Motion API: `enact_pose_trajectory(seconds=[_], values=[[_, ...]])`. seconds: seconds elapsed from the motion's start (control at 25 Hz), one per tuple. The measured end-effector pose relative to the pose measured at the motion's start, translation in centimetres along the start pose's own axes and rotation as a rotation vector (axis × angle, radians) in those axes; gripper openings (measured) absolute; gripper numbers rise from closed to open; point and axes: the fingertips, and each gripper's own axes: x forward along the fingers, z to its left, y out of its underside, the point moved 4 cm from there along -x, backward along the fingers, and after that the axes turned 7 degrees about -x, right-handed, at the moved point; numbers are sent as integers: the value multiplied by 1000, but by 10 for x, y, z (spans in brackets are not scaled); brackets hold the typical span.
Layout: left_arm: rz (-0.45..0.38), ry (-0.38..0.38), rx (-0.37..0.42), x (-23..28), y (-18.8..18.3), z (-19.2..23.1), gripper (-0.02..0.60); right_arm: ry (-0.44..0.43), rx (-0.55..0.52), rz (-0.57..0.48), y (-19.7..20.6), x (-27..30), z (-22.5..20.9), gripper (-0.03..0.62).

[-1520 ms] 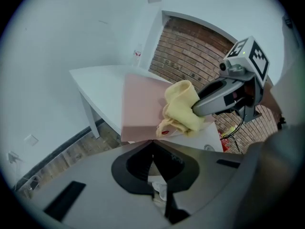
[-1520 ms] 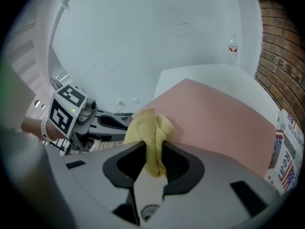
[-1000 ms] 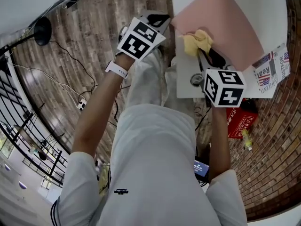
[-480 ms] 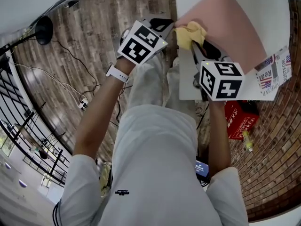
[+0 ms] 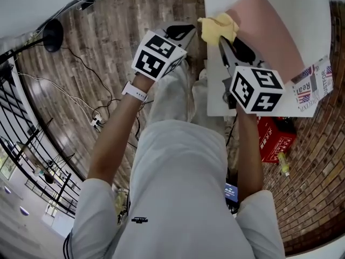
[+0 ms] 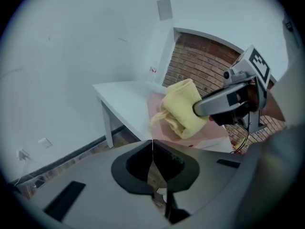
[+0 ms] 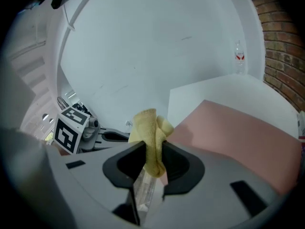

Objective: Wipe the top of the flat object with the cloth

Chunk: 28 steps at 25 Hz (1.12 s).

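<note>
Two risks stand out: the right tongs (image 7: 151,162), clamped on the yellow cloth (image 7: 151,128), hold it at the near corner of the pink mat (image 5: 272,34) on the white bench (image 5: 307,4), so a stroke may run off the edge. The left tongs (image 6: 152,149), closed and empty, hover beside the bench, leaving the mat free to slide.

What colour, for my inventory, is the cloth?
The cloth is pale yellow; clearest in left gripper view.
</note>
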Motion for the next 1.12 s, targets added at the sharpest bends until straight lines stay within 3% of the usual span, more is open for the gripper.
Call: enact_pose_trajectory(seconds=[0.16,0.4,0.84,1.12], values=[[-62,-34,-50,-15,-12,-11,20,30,-1,-26,6,-32,-9,114],[-92,20,-42,-14,-27,-62,18,93,20,-34,36,-87,-33,114],[-24,98,68,37,-46,-153,18,226,118,-46,106,-182,-82,112],[53,104,137,78,-52,-182,18,404,209,-14,168,-231,-121,109]])
